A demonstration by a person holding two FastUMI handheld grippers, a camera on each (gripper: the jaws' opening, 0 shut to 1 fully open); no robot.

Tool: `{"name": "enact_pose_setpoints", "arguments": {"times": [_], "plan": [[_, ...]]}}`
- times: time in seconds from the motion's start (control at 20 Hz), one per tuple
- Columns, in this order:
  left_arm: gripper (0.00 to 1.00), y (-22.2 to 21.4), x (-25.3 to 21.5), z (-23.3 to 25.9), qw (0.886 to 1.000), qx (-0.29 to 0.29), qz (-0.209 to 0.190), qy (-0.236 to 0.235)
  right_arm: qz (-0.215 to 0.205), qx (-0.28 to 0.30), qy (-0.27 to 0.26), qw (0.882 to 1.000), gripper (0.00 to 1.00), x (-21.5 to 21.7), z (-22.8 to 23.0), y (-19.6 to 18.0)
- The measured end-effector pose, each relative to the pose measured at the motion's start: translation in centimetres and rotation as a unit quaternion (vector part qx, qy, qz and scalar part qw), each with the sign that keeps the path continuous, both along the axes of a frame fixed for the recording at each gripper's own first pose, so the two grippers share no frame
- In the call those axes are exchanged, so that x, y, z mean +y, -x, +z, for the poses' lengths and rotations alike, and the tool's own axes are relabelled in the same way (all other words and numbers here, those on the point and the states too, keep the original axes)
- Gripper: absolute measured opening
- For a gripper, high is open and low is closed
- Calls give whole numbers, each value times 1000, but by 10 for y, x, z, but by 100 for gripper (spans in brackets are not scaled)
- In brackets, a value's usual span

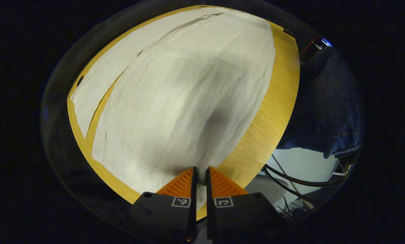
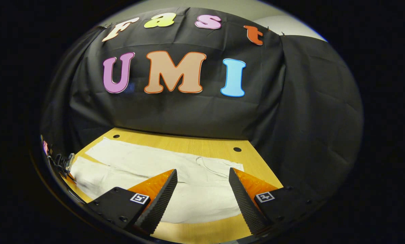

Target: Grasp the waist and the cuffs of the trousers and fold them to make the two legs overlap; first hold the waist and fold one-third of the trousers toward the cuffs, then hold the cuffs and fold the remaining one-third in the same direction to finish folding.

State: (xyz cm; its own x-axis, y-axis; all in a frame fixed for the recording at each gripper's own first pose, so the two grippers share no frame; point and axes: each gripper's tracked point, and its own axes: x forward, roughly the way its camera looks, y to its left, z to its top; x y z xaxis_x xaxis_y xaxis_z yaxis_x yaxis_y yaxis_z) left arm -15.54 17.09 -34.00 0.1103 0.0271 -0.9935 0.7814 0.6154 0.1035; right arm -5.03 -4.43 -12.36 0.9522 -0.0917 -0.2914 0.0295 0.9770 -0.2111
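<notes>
The trousers lay spread flat on the wooden table, pale cloth with both legs side by side and a thin strip of tabletop showing between them at about ten o'clock in the left gripper view. And there was the left gripper, clenched on the near hem of the cloth at six o'clock, fingers nearly together with the fabric rising into a small pinched ridge between them. In the right gripper view the trousers ran across the table from nine o'clock toward the centre, the wider end nearest, and the right gripper hung released above it, jaws wide, the cloth lying straight ahead between the fingers but not yet touched.

Here was the risk, as I judged it: only one hand had a hold. If the left lifted before the right had closed, the leg would drag and skew, and the two legs would not overlap squarely. That pinch looked thin, too; a shallow bite on one layer could slip out mid-fold. And the right, coming down wide, might catch the table edge or bunch the cloth rather than take a clean hem.
</notes>
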Motion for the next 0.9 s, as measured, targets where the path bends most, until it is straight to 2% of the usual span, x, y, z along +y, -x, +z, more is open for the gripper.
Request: {"name": "enact_pose_setpoints", "arguments": {"times": [0.05,0.3,0.45,0.65,0.9], "plan": [[0,0,0,-1,1000,4,3,0,6,8,8,1000,98,-4,-4,-1],[0,-1,0,0,999,30,-9,-11,62,75,67,993,98,-21,-46,3],[0,-1,0,0,999,33,-4,-7,119,139,112,977,98,-31,-81,11],[0,-2,0,-1,999,32,-5,-11,183,245,160,939,98,-47,-135,25],[0,-1,0,0,1000,28,2,-12,256,342,222,876,98,-56,-191,37]]}}
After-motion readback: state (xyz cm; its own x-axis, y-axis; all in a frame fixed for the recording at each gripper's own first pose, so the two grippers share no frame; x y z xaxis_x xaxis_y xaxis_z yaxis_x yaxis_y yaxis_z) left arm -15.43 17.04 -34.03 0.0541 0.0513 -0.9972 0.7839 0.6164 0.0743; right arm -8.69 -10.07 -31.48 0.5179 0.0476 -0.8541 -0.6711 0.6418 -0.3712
